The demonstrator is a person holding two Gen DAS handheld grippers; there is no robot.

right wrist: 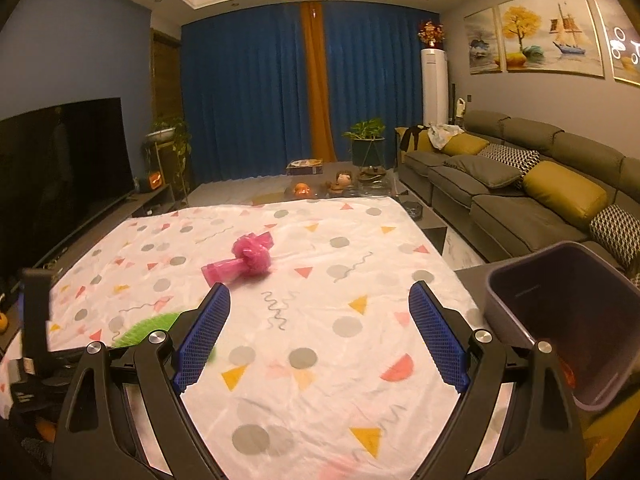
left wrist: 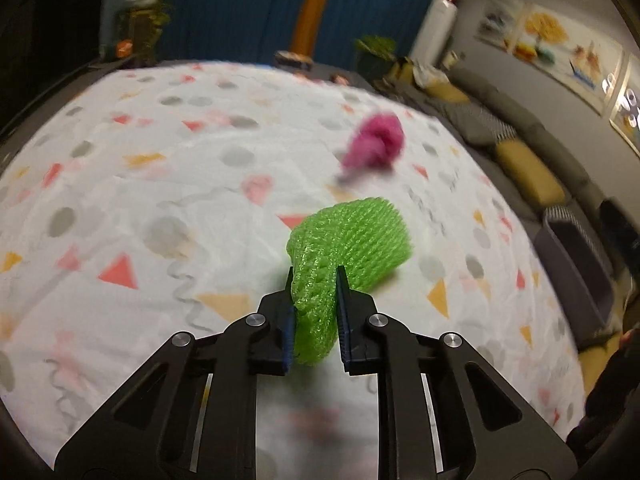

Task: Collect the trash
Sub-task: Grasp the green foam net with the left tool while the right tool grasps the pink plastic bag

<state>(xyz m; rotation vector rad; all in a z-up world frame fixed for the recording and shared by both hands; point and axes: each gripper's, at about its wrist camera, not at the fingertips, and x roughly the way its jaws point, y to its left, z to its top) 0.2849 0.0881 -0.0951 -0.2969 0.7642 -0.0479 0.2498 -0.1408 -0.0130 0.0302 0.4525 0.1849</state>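
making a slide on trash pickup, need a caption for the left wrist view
Left gripper shut on a green foam net over the patterned tablecloth, pink trash beyond.

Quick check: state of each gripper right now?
Left gripper: shut on the green foam net.
Right gripper: open, holding nothing.

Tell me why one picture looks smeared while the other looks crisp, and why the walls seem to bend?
Left wrist view: motion blur smears the pink trash and the tablecloth, though the green foam net between the fingers stays sharper. Right wrist view: mostly crisp, dim warm room light; only the near-left edge blurs. Both views: fisheye lenses bow straight edges and darken the corners.
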